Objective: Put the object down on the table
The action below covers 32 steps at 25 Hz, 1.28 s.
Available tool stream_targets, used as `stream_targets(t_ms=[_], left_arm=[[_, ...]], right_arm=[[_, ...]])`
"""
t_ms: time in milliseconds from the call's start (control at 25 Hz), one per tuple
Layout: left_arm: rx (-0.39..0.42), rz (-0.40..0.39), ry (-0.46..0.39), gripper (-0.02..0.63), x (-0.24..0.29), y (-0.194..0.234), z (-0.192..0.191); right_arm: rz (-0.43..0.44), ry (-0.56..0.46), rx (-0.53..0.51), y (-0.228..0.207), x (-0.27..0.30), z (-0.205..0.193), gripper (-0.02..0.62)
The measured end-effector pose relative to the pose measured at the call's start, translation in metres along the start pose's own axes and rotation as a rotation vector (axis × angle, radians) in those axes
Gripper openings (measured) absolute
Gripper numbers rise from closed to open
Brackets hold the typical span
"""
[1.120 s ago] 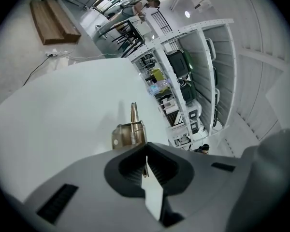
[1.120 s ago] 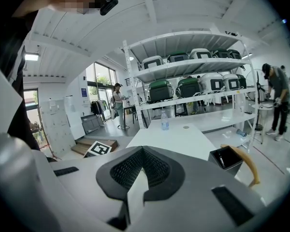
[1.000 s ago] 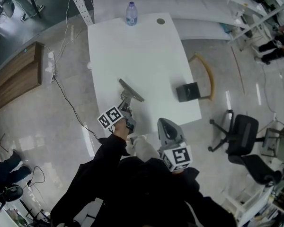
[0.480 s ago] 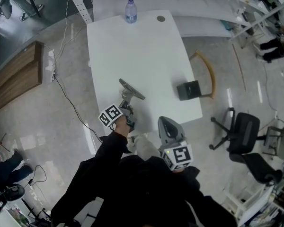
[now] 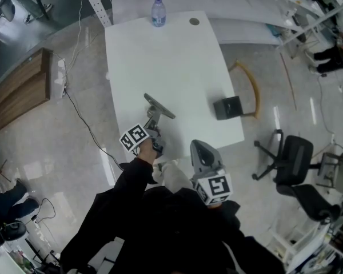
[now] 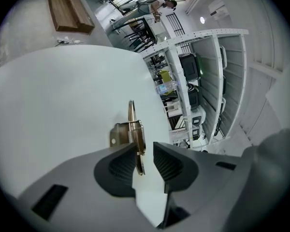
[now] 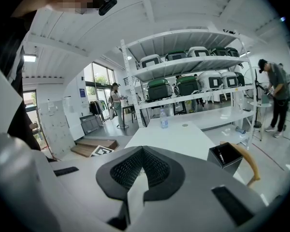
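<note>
Jaws of the left gripper [image 6: 145, 154] are seen standing apart, having just been opening. A thin metal clip [image 6: 133, 129] is framed between the pads. It is set close against the left pad [image 6: 122, 166], and a clear gap is left to the right one. Whether the left pad is touched cannot be settled. The clip's near end is cut off behind that jaw.

From the head view, the clip [image 5: 158, 108] is found lying on the white table [image 5: 171, 56], near its front edge and just beyond the left gripper [image 5: 154, 127]. Its shape is hard to make out there: only a grey bar and a short stem are shown.

The right gripper [image 7: 142, 150] is seen closed, tips together, with nothing held. In the head view it [image 5: 199, 148] is held off the table's near edge, well apart from the clip.

A bottle [image 5: 158, 13] is placed at the far edge. A black bin [image 5: 227, 109] is set just off the right edge.
</note>
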State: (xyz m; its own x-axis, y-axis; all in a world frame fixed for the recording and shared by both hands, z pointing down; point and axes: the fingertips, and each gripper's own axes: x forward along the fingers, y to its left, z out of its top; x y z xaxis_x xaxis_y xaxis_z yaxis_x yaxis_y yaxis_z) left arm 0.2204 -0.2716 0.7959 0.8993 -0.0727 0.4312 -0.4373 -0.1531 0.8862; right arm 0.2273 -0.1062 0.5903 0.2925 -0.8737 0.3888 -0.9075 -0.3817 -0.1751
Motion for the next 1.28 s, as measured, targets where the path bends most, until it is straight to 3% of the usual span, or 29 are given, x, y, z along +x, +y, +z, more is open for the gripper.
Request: stream_targets(t_ms=[240, 440, 560, 1280], left_arm=[[0.033, 0.017, -0.015, 0.103, -0.018, -0.003, 0.005], [0.252, 0.066, 0.003, 0.103, -0.048, -0.023, 0.009], [0.336, 0.063, 0.004, 0.103, -0.066, -0.037, 0.007], [0.558, -0.114, 0.000, 0.103, -0.133, -0.137, -0.012]], right_arm=[[0.000, -0.020, -0.003, 0.005, -0.005, 0.001, -0.011], [0.002, -0.035, 0.014, 0.018, -0.017, 0.013, -0.011], [-0.010, -0.069, -0.003, 0.021, -0.024, 0.018, -0.011], [-0.064, -0.129, -0.006, 0.057, -0.060, 0.053, -0.011]])
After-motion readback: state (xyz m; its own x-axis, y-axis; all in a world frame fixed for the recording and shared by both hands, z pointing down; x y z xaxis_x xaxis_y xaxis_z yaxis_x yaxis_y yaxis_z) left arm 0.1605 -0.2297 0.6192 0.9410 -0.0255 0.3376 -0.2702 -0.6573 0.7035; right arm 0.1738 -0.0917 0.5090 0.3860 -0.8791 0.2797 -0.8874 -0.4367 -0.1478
